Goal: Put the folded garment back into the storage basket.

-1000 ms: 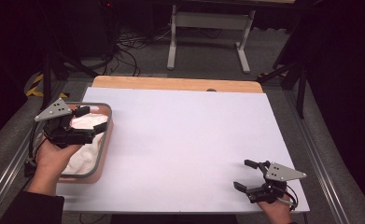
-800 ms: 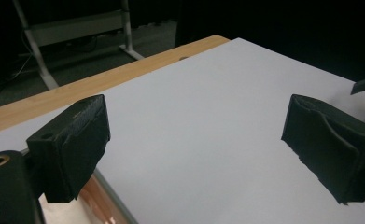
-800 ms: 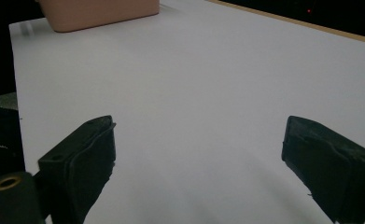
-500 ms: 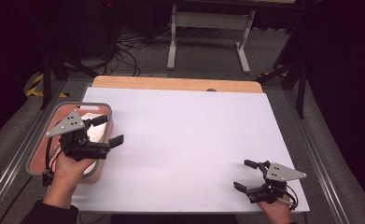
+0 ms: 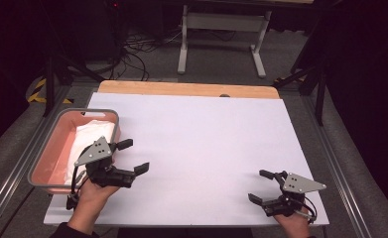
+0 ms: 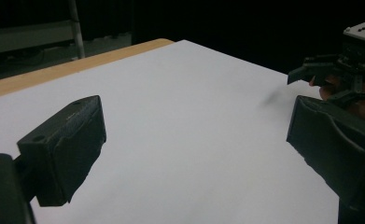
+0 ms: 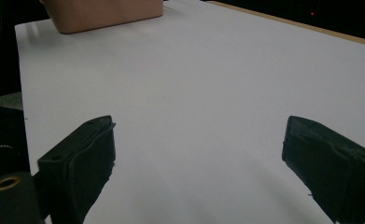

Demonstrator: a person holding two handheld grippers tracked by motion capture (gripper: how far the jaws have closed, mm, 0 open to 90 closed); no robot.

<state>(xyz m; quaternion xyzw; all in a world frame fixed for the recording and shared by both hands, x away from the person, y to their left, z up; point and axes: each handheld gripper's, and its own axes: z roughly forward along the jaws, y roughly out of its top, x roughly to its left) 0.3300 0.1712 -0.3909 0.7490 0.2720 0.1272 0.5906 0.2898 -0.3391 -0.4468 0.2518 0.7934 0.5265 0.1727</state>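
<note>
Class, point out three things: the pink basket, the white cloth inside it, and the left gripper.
pink basket (image 5: 46, 159), high view, left wall.
white cloth (image 5: 93, 134), high view, upper part.
left gripper (image 5: 133, 155), high view, midway between fingertips.

From my seat, the tray sits at the table's left edge; what seems a folded cloth lies inside it.
</note>
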